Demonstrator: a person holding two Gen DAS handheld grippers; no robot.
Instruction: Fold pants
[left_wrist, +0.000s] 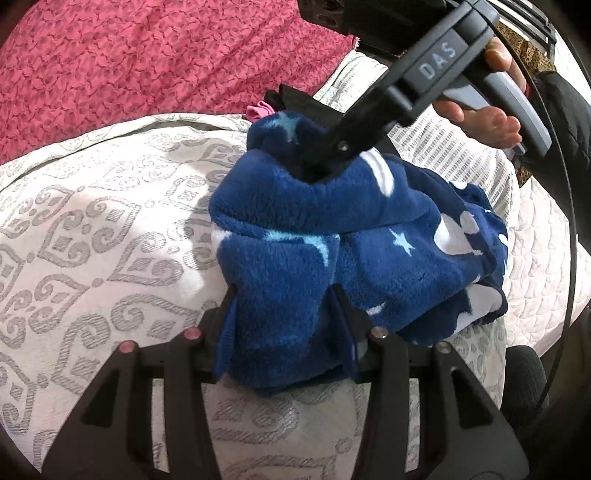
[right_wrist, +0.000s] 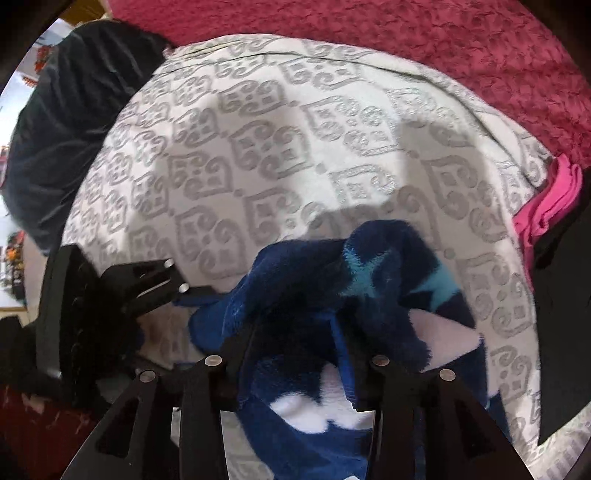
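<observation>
The pants (left_wrist: 332, 229) are dark blue fleece with white and light blue stars and moons, bunched in a heap on the patterned bedspread (left_wrist: 92, 221). My left gripper (left_wrist: 284, 299) is shut on the near edge of the pants. My right gripper (left_wrist: 332, 155) comes in from the upper right of the left wrist view and grips the far part of the heap. In the right wrist view the right gripper (right_wrist: 291, 332) is shut on the pants (right_wrist: 332, 280), and the left gripper's fingers (right_wrist: 162, 280) show at the left.
A red textured blanket (left_wrist: 129, 62) covers the far side of the bed. A pink cloth (right_wrist: 550, 206) and a dark garment (right_wrist: 561, 332) lie at the right in the right wrist view. A black jacket (right_wrist: 66, 122) lies at the far left. White quilted mattress (left_wrist: 539, 266) shows at the right.
</observation>
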